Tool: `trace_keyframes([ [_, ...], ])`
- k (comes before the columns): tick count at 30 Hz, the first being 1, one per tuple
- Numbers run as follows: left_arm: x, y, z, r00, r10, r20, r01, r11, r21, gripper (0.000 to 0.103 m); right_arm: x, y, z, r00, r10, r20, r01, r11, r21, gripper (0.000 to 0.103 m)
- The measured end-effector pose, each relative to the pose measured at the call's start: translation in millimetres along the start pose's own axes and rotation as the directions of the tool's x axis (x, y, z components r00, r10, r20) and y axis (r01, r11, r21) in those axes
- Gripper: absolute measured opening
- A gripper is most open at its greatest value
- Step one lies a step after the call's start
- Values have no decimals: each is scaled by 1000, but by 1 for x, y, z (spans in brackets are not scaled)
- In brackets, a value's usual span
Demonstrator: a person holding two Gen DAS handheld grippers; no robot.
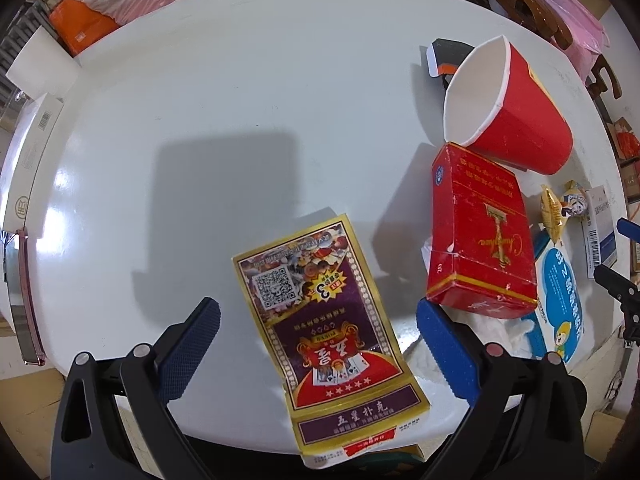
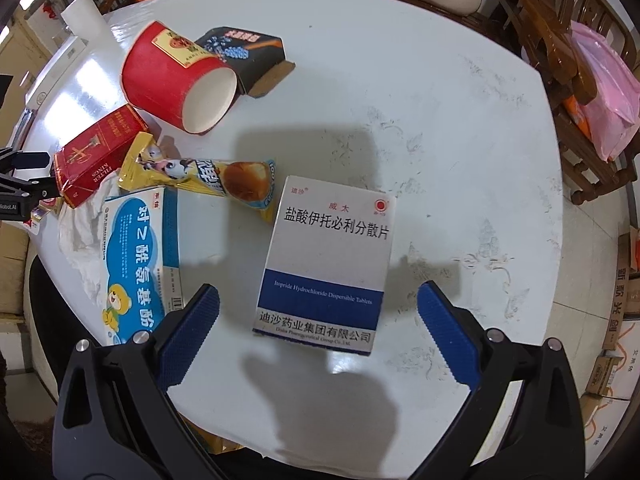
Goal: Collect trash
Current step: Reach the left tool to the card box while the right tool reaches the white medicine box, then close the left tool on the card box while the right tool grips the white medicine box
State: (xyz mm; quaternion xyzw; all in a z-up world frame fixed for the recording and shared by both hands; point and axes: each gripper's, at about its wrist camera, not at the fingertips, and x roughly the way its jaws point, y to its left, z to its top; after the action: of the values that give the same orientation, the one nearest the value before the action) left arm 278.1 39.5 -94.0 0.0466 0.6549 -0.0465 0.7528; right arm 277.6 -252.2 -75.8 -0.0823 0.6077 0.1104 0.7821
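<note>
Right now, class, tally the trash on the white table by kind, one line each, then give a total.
Cardboard boxes and packs: 5 (playing-card box, cigarette pack, white medicine box, blue medicine box, dark box)
Paper cups: 1
Snack wrappers: 1
Crumpled tissues: 1
Total: 8

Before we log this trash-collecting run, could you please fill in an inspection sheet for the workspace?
Surface: white round table, glossy, with faint scuffs.
Job's things: playing-card box overhanging the near edge; red paper cup on its side; red cigarette pack; yellow snack wrapper; white-and-blue medicine box; blue cartoon medicine box; crumpled tissue; black box behind the cup.
Clutter: white cartons at the table's left rim.
Grippers: left gripper open, straddling the card box; right gripper open, around the white-and-blue box.
Cables: nothing seen.
Surroundings: wooden chairs, pink plastic bag, cardboard boxes on the floor.
</note>
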Motion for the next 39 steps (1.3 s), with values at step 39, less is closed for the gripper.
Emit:
trace_keyframes([
  [39,14,10,0,997,-72,15,72,997,-23,63,0,-13,1,996,-57,75,53,997,65,63],
])
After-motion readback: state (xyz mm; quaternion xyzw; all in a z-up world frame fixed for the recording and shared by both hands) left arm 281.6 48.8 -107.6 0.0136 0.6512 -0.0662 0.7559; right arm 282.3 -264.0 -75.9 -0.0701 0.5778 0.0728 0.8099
